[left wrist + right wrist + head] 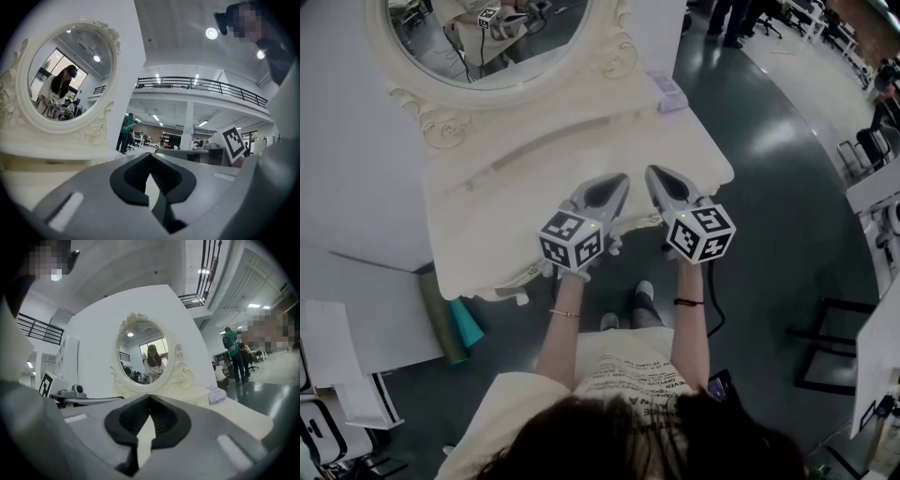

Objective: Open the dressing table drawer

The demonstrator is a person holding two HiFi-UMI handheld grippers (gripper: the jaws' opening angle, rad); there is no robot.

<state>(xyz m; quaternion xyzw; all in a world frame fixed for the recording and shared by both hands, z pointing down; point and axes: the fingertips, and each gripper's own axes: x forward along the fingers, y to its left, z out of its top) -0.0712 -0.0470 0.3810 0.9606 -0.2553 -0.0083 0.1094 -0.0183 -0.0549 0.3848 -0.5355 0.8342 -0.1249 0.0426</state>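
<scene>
The cream dressing table [516,202] stands before me with its oval mirror [487,42] at the back. Only the carved front apron [511,281] shows; the drawer front below it is hidden. My left gripper [619,180] and right gripper [654,174] hover side by side over the table's front edge, pointing level toward the mirror. Both are shut with nothing between the tips. The left gripper view has the left gripper [150,155] aimed right of the mirror [65,79]. The right gripper view has the right gripper [149,397] aimed straight at the mirror [145,355].
A small lilac box [668,92] lies at the table's back right corner. Teal and olive rolls [455,323] lean on the floor by the left leg. A black metal frame [834,347] stands at the right, white furniture [337,375] at the lower left.
</scene>
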